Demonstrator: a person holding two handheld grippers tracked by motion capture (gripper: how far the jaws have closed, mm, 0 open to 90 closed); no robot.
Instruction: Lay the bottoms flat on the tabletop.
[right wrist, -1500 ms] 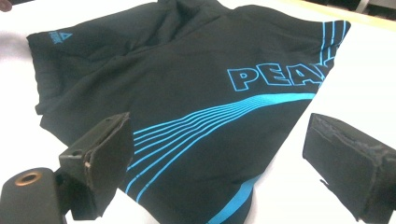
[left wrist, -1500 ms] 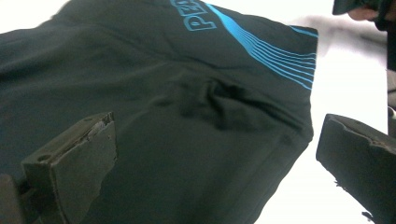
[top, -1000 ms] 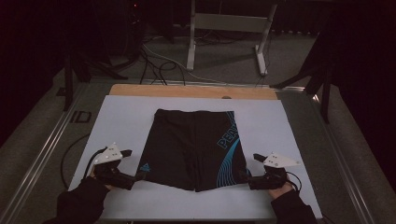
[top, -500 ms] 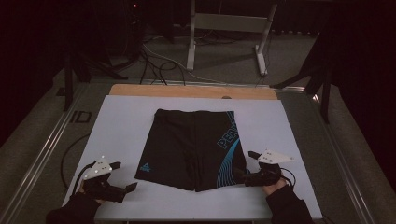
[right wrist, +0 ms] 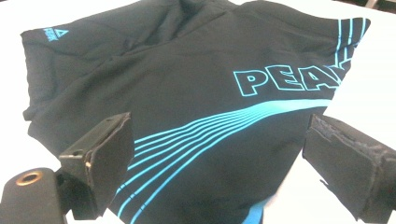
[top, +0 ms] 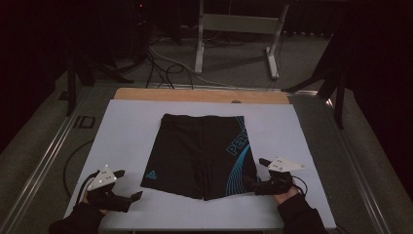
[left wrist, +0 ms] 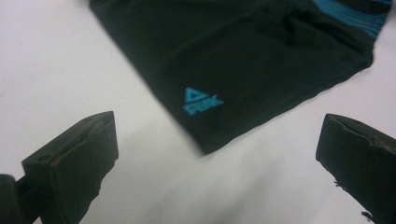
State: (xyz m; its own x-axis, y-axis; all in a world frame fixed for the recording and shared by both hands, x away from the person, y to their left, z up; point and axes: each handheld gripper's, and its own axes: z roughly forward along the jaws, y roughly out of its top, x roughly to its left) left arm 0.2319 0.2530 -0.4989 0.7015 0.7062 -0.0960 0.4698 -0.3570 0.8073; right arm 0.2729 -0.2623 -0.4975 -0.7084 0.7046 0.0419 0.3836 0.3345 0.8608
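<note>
Table: one white work surface (top: 126, 131), with a strip of bare wood showing along its far edge.
Swim shorts: one black pair (top: 199, 156), laid flat near the middle of the white surface, waistband toward the far edge, leg hems toward the person.
Markings: turquoise block lettering and curved stripes run down the leg on the person's right (right wrist: 280, 79); one small turquoise triangle logo (left wrist: 201, 100) sits near the hem of the leg on the person's left.
Grippers: two, one in each hand, both at the near edge of the table.
Left gripper: (top: 134, 196) off the cloth, on bare white surface just beside the left hem corner; jaws spread wide and empty, the logo corner lying between them in the left gripper view.
Right gripper: (top: 251, 181) at the right hem corner of the shorts; jaws wide apart, the striped cloth lying between them in the right gripper view, nothing clamped.
Floor: several dark cables (top: 160, 63) lie beyond the table.
</note>
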